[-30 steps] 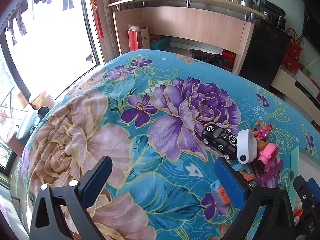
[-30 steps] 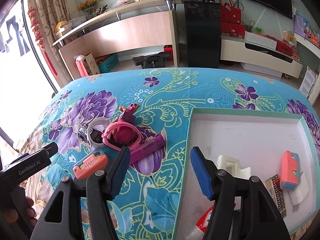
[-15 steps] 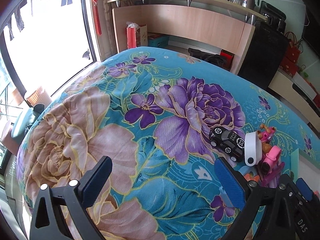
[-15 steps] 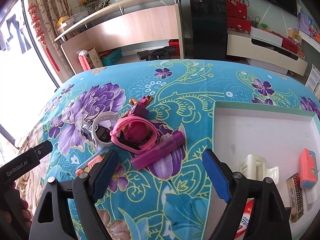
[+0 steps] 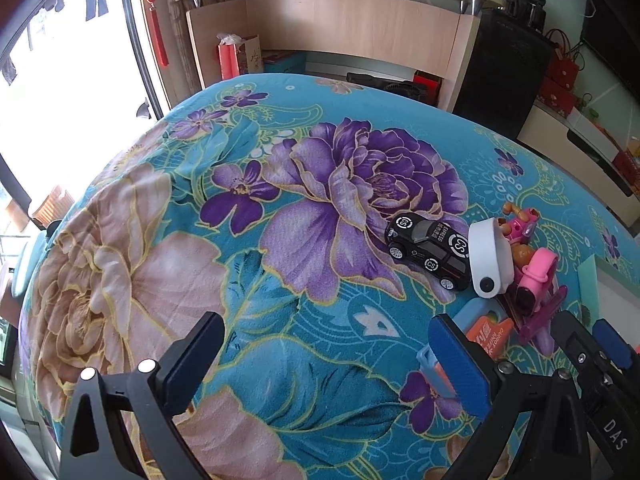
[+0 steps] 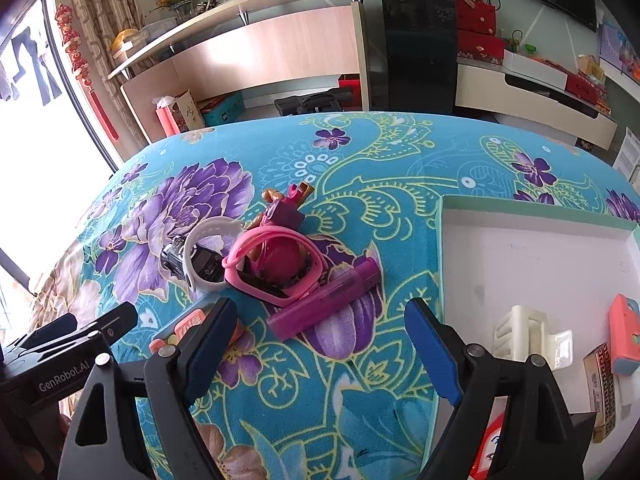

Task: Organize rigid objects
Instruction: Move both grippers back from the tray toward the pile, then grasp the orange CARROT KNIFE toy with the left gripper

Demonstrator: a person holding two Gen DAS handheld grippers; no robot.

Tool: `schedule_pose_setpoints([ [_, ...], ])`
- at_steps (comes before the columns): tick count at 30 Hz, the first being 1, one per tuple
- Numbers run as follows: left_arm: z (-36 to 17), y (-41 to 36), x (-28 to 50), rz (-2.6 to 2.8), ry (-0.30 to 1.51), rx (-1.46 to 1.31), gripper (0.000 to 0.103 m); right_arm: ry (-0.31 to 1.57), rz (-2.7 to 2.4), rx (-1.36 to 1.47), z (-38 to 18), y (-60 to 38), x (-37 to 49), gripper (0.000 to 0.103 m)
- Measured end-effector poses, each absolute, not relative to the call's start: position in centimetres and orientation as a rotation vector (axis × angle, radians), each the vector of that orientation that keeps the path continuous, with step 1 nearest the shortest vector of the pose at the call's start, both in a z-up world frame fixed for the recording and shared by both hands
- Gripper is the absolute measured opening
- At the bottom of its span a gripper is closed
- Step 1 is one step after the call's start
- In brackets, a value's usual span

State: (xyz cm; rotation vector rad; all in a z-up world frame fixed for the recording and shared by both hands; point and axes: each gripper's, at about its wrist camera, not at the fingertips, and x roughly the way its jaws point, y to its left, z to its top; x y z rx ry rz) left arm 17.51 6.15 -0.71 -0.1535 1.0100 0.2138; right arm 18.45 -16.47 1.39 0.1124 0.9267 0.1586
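A cluster of toys lies on the floral cloth: a black toy car, a white band, a pink band around a pink figure, a purple tube, and an orange-and-blue card toy. My right gripper is open, just in front of the purple tube, its left finger beside the card toy. My left gripper is open and empty, to the left of the cluster. A white tray at the right holds a white clip and an orange block.
The floral cloth covers the table and falls away at the left edge by a bright window. A wooden counter and a black cabinet stand behind the table. The tray also holds a patterned box.
My right gripper has moved left, from over the tray's edge toward the toy cluster. My left gripper has drifted slightly left, so the cluster sits further right in its view. Both stay open.
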Motion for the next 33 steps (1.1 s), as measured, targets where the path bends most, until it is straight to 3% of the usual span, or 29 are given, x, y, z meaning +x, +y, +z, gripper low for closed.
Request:
schedule_pose_setpoints([
  [28,-2.5,-0.3,19.0,0.04,1.041,0.022,0.102,0.921,0.136,0.146,1.5,-18.6,18.3,0.086],
  [33,-2.3,-0.4,18.9,-0.013,1.04,-0.002,0.08,0.927,0.134,0.145,1.3,-18.7,18.4,0.086],
])
